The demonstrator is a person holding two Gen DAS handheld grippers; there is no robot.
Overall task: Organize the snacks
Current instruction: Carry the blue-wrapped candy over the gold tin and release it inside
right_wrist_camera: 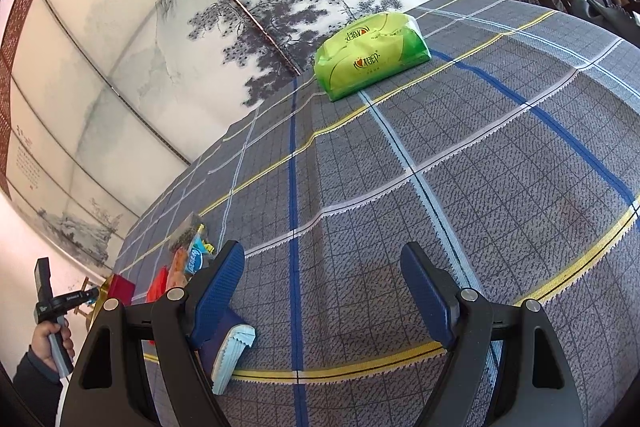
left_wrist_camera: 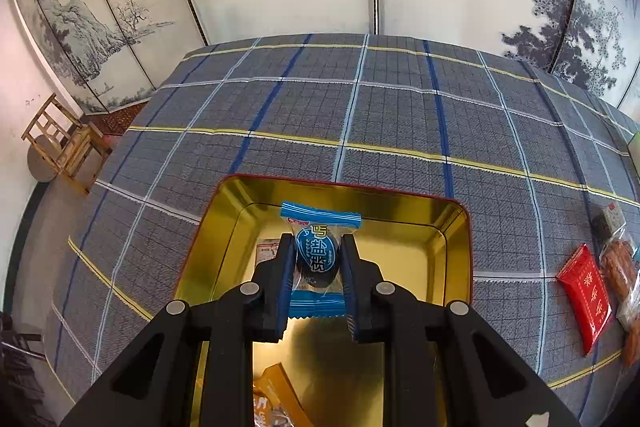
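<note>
In the left wrist view my left gripper (left_wrist_camera: 315, 259) is shut on a blue-wrapped dark candy (left_wrist_camera: 318, 255), held over the open gold tin (left_wrist_camera: 456, 227) with the red rim. Inside the tin lie a small white-wrapped snack (left_wrist_camera: 267, 250) and orange packets (left_wrist_camera: 276, 393) near its front. A red packet (left_wrist_camera: 587, 295) and brown snacks in clear wrap (left_wrist_camera: 618, 267) lie on the cloth to the tin's right. In the right wrist view my right gripper (right_wrist_camera: 322, 291) stands open above the plaid cloth with nothing between its fingers; a blue and pale packet (right_wrist_camera: 230, 347) lies beside its left finger.
A green tissue pack (right_wrist_camera: 370, 53) sits far back on the table. A pile of snacks (right_wrist_camera: 188, 251) lies at the left, near the tin's red corner (right_wrist_camera: 120, 289). A hand (right_wrist_camera: 52, 343) holds the other gripper's handle. A wooden chair (left_wrist_camera: 64, 143) stands beyond the table's left edge.
</note>
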